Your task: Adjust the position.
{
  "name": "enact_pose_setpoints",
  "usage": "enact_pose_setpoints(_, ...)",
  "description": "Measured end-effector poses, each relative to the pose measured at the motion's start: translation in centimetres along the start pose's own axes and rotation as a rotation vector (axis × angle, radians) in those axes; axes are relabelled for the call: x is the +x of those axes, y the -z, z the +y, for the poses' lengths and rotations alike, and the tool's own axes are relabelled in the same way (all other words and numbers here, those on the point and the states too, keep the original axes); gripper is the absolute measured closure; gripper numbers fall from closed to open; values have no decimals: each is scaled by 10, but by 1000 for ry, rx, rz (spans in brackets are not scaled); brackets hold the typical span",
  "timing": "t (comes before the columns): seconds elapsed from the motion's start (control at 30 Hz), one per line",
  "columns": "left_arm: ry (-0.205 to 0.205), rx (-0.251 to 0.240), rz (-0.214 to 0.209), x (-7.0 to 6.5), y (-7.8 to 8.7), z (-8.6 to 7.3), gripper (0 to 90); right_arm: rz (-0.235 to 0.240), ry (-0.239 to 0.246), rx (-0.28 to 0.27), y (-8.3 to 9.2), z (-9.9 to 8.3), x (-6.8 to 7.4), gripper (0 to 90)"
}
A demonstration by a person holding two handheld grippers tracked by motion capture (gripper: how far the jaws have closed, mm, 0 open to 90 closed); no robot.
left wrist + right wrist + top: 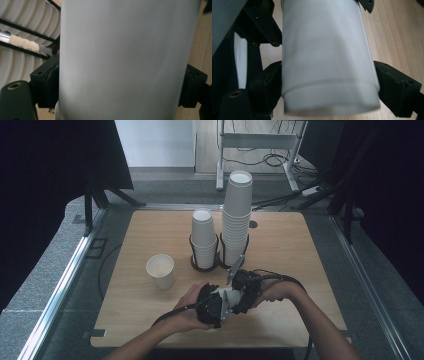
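While both grippers meet near the table's (150,227) front edge | a cup (125,60) is clamped by the left gripper (212,306) | the same cup is gripped by the right gripper (245,287).

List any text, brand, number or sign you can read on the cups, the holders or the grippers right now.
None: no readable text in any view.
Held cup: plain white wall, no print.
Loose cup and the two cup stacks: blank white.
Wire holders: bare black wire, no label.
Left gripper and right gripper: black bodies, no marking legible.
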State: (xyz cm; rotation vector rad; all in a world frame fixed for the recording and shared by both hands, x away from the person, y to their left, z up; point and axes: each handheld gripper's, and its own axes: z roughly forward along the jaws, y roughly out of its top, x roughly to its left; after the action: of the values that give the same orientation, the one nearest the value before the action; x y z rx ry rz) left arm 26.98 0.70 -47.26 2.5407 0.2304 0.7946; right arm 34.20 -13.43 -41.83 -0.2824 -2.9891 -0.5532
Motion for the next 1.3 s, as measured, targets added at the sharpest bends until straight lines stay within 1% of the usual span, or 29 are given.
enact_pose_setpoints(0.07, -11, -2, 2, 0, 1, 3, 129, 13, 1, 12, -1, 1, -2, 150)
enact_pose_setpoints(0.1, -4, -13, 4, 0, 0, 3, 129, 26, -7, 27, -2, 1, -2, 152)
enact_pose_setpoints(0.17, -4, -12, 1, 0, 1, 5, 129, 46, -17, 43, -3, 1, -4, 162)
enact_pose_setpoints(0.2, 3, -12, 0, 0, 1, 5, 129, 52, -22, 47, -4, 1, -4, 164)
enact_pose_setpoints(0.23, -1, -13, 0, -1, 0, 5, 129, 58, -28, 53, -4, 1, -5, 169)
enact_pose_setpoints(0.3, -4, -12, 3, -2, 0, 6, 129, 74, -32, 70, -6, 2, -6, 193)
enact_pose_setpoints(0.37, -16, -6, 5, -2, -1, 7, 128, 90, -28, 80, -7, 3, -7, 214)
enact_pose_setpoints(0.4, -9, -2, -5, -3, -1, 7, 127, 95, -30, 90, -8, 3, -7, 216)
enact_pose_setpoints(0.43, -12, -4, -4, -3, -2, 7, 127, 105, -31, 101, -8, 3, -8, 219)
enact_pose_setpoints(0.53, -3, -3, -11, -3, -3, 7, 119, 101, -29, 109, -9, 3, -8, 225)
enact_pose_setpoints(0.6, 2, -11, -11, -3, -3, 6, 106, 96, -22, 107, -9, 3, -8, 229)
enact_pose_setpoints(0.63, 12, -13, -31, -2, -3, 6, 91, 95, -16, 99, -9, 2, -7, 230)
enact_pose_setpoints(0.7, 27, -22, -51, -3, -3, 6, 34, 86, -9, 90, -9, 1, -6, 230)
enact_pose_setpoints(0.77, 38, -31, -56, -3, -3, 5, 0, 86, -3, 64, -8, -2, -5, 231)
enact_pose_setpoints(0.8, 47, -35, -58, -3, -2, 4, 0, 85, -5, 54, -8, -3, -5, 231)
enact_pose_setpoints(0.83, 50, -53, -62, -3, -1, 3, 0, 85, -5, 37, -8, -6, -5, 231)
enact_pose_setpoints(0.87, 74, -73, -61, -4, 0, 2, 0, 88, -6, 15, -8, -9, -5, 231)
enact_pose_setpoints(0.97, 81, -86, -65, -4, 4, 1, 0, 92, -17, -20, -9, -18, -5, 231)
enact_pose_setpoints(1.0, 81, -92, -65, -4, 5, 1, 0, 79, -16, -29, -10, -21, -5, 231)
enact_pose_setpoints(1.03, 75, -94, -66, -3, 7, 1, 0, 75, -27, -36, -10, -23, -6, 231)
enact_pose_setpoints(1.1, 81, -101, -63, -3, 9, 1, 0, 67, -31, -49, -12, -27, -6, 231)
enact_pose_setpoints(1.13, 76, -104, -63, -2, 11, 1, 0, 66, -33, -58, -12, -29, -7, 231)
enact_pose_setpoints(1.27, 98, -131, -65, 0, 17, -3, 0, 50, -49, -98, -12, -33, -9, 231)
enact_pose_setpoints(1.3, 99, -135, -66, 0, 19, -4, 0, 44, -45, -112, -12, -35, -9, 230)
